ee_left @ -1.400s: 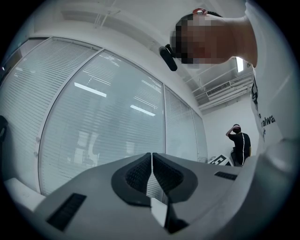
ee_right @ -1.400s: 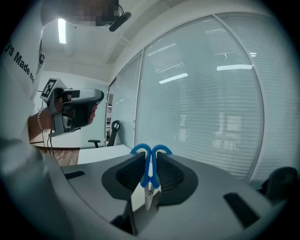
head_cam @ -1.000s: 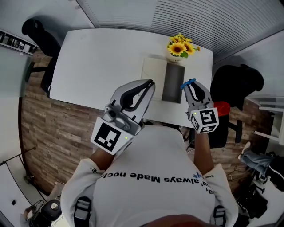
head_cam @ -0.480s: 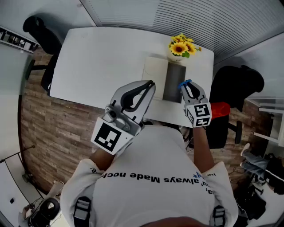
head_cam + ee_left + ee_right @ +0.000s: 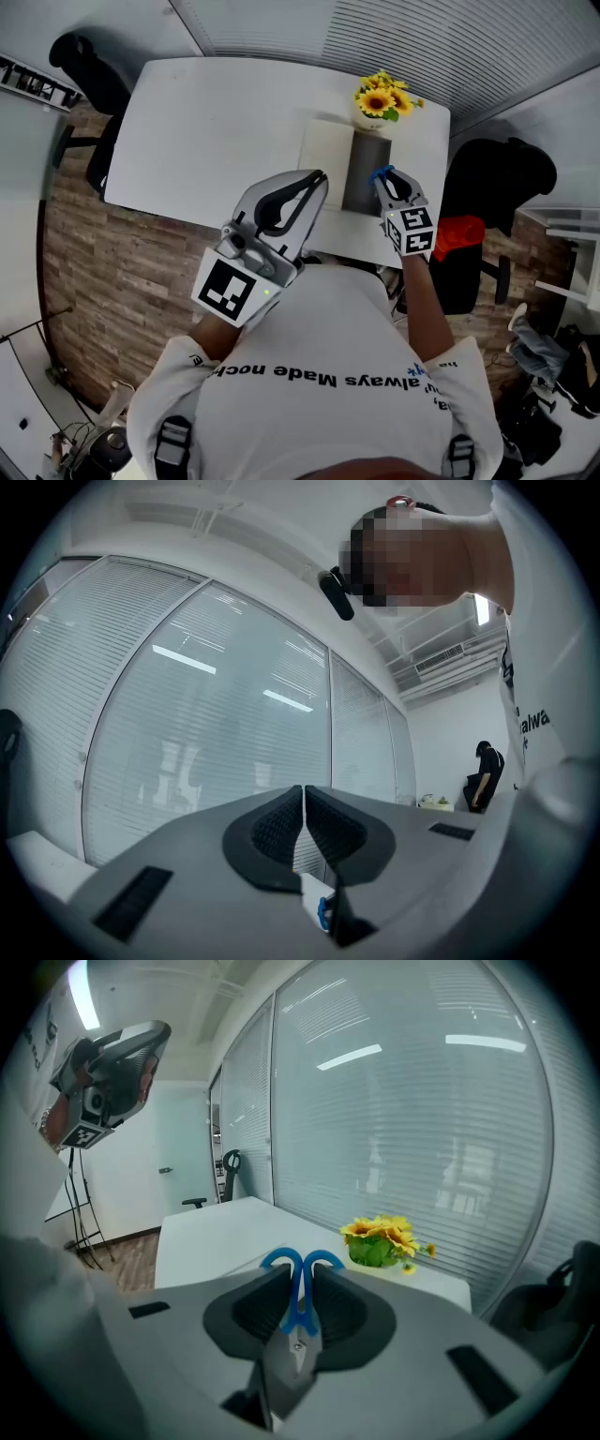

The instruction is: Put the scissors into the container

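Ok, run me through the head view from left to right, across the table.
Black office chair → left gripper → grey container → black chair at the right. The sunflowers and the right gripper overlap the container, so they are left out.

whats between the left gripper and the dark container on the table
In the head view, only a pale mat lies between the left gripper and the container.

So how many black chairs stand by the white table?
2. First chair at the left end of the table; second chair at its right end. The person may hide others.
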`<state>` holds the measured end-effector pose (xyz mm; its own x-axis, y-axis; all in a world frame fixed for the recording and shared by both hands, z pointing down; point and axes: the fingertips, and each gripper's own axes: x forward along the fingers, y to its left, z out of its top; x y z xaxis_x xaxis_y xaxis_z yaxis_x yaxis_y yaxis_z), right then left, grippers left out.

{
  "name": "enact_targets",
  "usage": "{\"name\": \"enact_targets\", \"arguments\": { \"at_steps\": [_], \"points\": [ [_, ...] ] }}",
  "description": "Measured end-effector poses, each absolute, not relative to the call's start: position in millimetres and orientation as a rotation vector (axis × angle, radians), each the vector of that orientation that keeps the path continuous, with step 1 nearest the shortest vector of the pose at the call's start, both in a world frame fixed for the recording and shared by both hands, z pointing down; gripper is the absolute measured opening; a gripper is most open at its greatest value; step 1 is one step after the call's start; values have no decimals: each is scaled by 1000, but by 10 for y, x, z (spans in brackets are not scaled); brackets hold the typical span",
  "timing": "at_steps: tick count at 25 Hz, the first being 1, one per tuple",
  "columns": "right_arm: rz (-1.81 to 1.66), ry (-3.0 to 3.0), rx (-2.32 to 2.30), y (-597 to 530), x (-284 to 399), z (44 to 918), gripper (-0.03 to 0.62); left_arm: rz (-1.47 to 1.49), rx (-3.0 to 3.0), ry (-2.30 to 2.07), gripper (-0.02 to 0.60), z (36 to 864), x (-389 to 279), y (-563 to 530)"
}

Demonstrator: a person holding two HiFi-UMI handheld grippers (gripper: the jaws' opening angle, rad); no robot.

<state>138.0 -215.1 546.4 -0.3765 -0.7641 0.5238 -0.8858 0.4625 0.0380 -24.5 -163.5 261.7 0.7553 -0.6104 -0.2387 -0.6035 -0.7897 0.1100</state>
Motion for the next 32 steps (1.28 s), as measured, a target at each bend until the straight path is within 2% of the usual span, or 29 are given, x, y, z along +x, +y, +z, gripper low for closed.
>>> {"name": "enact_targets", "arguments": {
  "at_steps": [18, 32],
  "points": [
    [492, -2216, 1333, -2297, 1437, 5844, 86, -411, 2908, -1032, 26, 2611, -60, -1636],
    [572, -2168, 1335, -2366, 1439, 6122, 86, -393, 2913, -1040, 26, 2628, -197, -1650]
  ]
}}
